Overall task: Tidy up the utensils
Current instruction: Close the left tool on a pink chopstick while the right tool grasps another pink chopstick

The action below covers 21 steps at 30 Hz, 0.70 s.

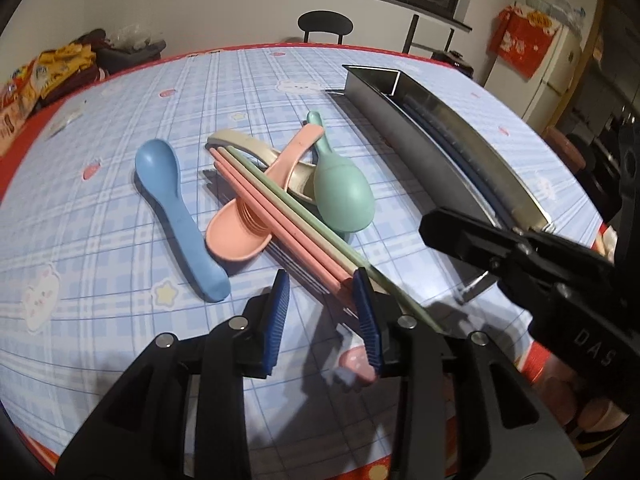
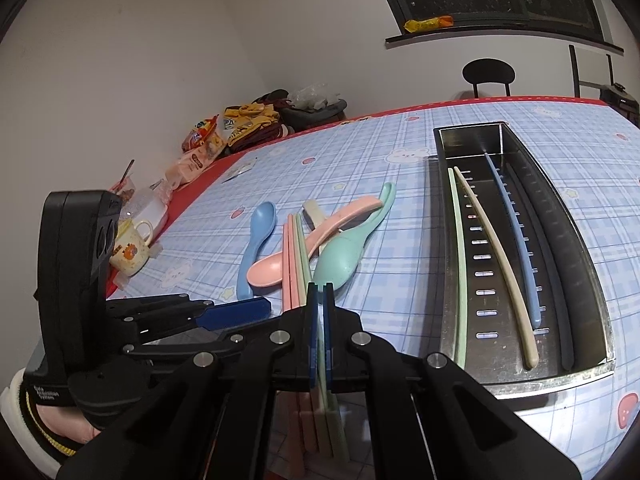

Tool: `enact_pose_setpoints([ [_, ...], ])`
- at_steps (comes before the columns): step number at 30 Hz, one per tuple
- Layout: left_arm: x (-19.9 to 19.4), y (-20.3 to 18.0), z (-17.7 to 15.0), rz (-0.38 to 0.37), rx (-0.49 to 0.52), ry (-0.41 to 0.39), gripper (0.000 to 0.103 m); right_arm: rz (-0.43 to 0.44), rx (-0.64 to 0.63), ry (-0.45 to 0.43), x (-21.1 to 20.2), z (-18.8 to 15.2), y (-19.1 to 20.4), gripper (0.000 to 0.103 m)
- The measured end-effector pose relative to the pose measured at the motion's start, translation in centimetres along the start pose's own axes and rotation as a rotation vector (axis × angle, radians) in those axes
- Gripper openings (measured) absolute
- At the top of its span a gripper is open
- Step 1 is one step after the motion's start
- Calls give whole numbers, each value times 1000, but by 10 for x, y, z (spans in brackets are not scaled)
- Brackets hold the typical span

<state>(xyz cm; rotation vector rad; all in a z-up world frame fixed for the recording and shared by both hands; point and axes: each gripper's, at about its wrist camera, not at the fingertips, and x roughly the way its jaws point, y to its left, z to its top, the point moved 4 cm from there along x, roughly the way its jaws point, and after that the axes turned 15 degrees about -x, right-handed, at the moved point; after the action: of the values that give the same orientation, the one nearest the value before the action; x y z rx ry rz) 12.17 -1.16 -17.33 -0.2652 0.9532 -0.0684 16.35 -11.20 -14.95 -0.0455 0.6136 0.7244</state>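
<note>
**Right gripper pinched a green chopstick at the pile's near end**

The right gripper [image 2: 320,292] was nearly closed, its blue pads clamped on the near end of a pale green plastic chopstick [image 2: 305,256] from the bundle of pink and green plastic chopsticks [image 1: 280,212] on the plaid-clothed worktop [image 1: 100,248]. The left gripper [image 1: 322,292] stood wide open just at the bundle's near tips, holding nothing.

The bundle lay across a pink plastic spoon [image 1: 240,236], beside a mint-green plastic rice paddle [image 1: 344,196] and a blue plastic spoon [image 1: 176,200]. A cream plastic spoon [image 1: 248,144] was partly buried under them. The long stainless-steel drainer tray [image 2: 592,280] sat to the right, already holding one green, one cream and one blue chopstick.

The chopsticks looked light, stiff and smooth, so a single one would likely swing or slip if held only at its tip; a grip slightly farther in seemed safer. Lifting it could drag its neighbours.
</note>
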Motion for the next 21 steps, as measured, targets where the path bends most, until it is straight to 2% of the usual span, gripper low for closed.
enact_pose_setpoints([
  [11,-1,18,-9,75,14,18,36,14,-15,-1,-1,0,4,3],
  [16,-5,28,-12,68,6,10,22,54,-73,46,7,-1,17,3],
  [21,-9,44,-11,31,-54,6,14,42,-159,134,23,-3,32,3],
])
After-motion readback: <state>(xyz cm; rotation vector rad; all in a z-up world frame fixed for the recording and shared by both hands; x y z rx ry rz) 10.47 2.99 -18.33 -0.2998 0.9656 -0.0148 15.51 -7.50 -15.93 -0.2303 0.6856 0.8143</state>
